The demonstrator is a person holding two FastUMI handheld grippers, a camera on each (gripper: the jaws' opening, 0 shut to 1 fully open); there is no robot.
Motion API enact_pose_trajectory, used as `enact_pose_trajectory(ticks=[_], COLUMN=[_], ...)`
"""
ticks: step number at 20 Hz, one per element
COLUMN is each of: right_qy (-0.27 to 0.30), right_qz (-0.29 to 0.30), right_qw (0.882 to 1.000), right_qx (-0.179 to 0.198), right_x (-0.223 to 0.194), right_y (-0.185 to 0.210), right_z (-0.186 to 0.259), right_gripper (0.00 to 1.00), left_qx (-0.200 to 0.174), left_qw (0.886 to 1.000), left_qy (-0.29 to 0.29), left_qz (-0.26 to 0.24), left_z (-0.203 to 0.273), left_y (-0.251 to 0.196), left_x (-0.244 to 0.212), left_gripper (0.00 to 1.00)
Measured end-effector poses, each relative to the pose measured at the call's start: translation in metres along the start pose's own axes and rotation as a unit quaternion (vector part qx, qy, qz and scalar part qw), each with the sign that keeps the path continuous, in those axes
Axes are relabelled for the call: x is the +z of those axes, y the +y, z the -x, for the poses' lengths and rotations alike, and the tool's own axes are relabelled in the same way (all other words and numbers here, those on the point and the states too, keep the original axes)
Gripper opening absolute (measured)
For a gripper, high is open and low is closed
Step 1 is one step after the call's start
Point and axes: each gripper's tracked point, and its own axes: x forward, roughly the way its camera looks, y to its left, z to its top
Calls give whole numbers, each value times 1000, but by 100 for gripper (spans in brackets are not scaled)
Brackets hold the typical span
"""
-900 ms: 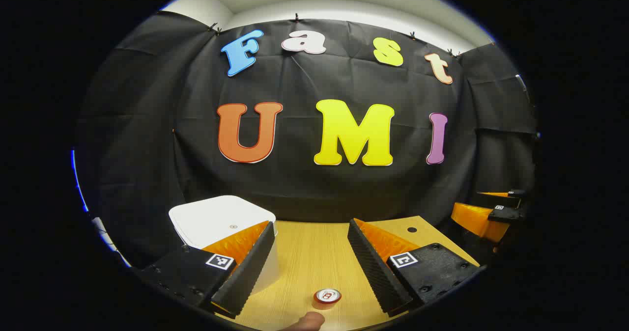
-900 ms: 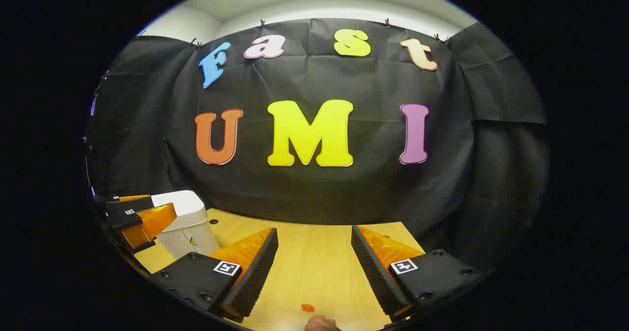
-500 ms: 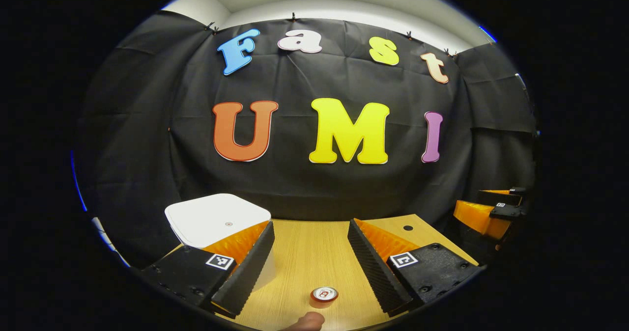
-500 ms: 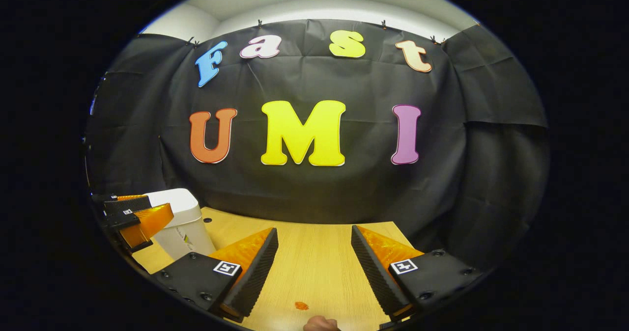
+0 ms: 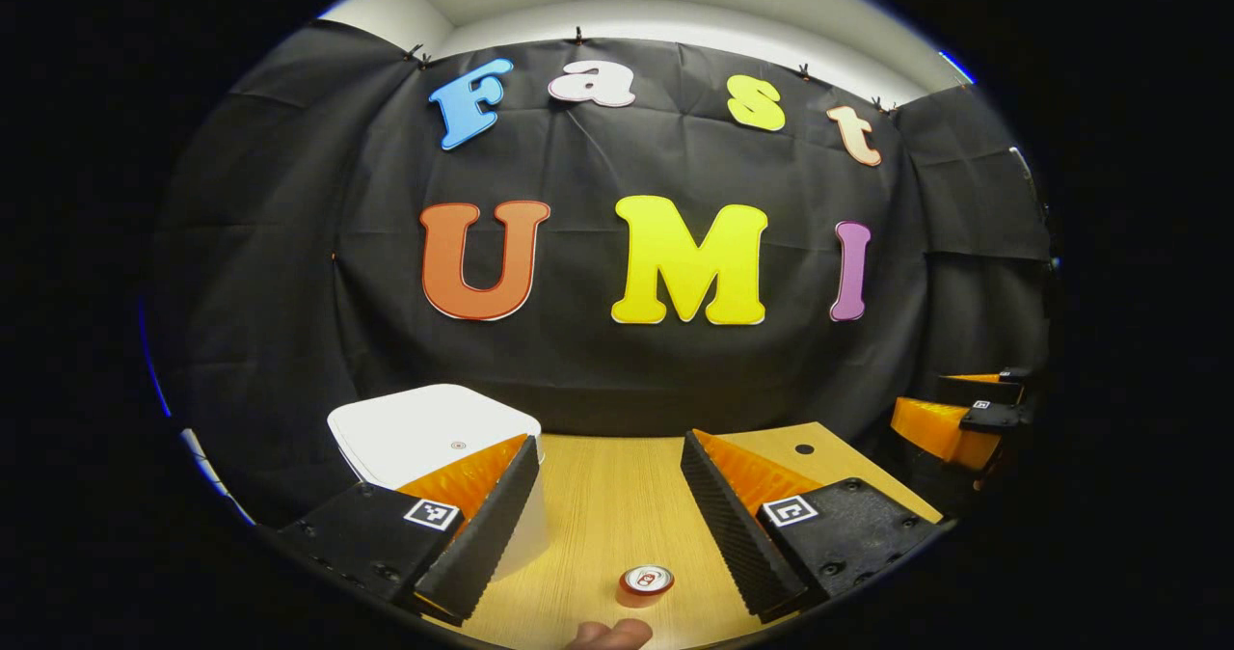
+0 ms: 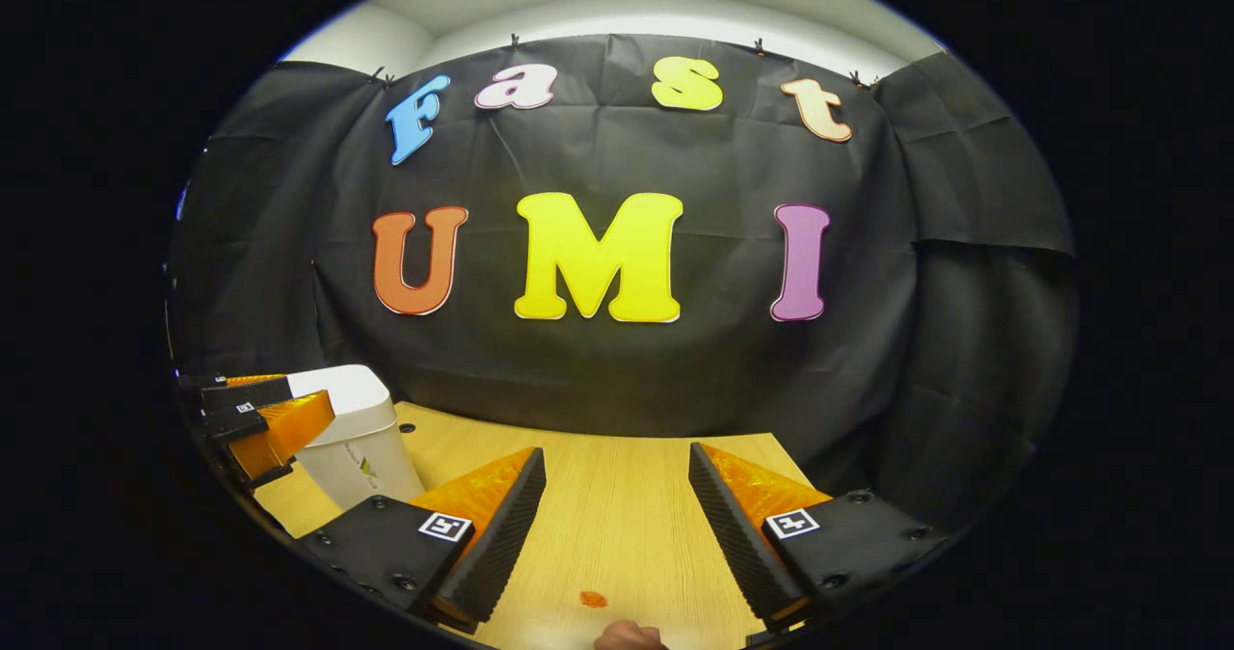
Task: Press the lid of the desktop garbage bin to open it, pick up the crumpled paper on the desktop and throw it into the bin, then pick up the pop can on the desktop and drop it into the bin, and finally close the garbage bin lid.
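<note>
The left gripper (image 5: 607,520) hangs above the desk (image 5: 598,496), fingers spread wide with nothing between them. The pop can (image 5: 645,582) stands upright below the gap, its long axis vertical and its top facing up, near the lower edge. The white bin (image 5: 424,428), lid shut, sits partly behind the left finger. The right gripper (image 6: 617,525) is likewise spread apart and holding nothing over bare wood.

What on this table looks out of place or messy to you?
Little does. A small orange scrap lies loose on the wooden table, near a fingertip at the lower edge. The white bin sits with its lid shut, and the pop can stands upright.
</note>
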Motion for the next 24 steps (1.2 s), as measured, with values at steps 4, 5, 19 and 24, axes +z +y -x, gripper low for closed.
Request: enact_pose_trajectory(ticks=[4, 5, 19, 24], right_qy=[3, 3, 12, 20], right_qz=[6, 8, 28, 35], right_qw=[1000, 1000, 1000, 999], right_qx=[3, 5, 7, 1], right_x=[-1, 0, 6, -2], right_y=[10, 12, 35, 33], right_z=[-7, -9, -39, -43], right_gripper=[94, 94, 94, 94], left_qx=[16, 22, 96, 114], left_qw=[1000, 1000, 994, 989], left_qy=[9, 11, 52, 91], left_qz=[4, 5, 8, 19], left_z=[-11, -15, -78, -93], left_y=[18, 25, 106, 122], left_x=[-3, -3, -19, -38], left_gripper=[96, 94, 39, 22])
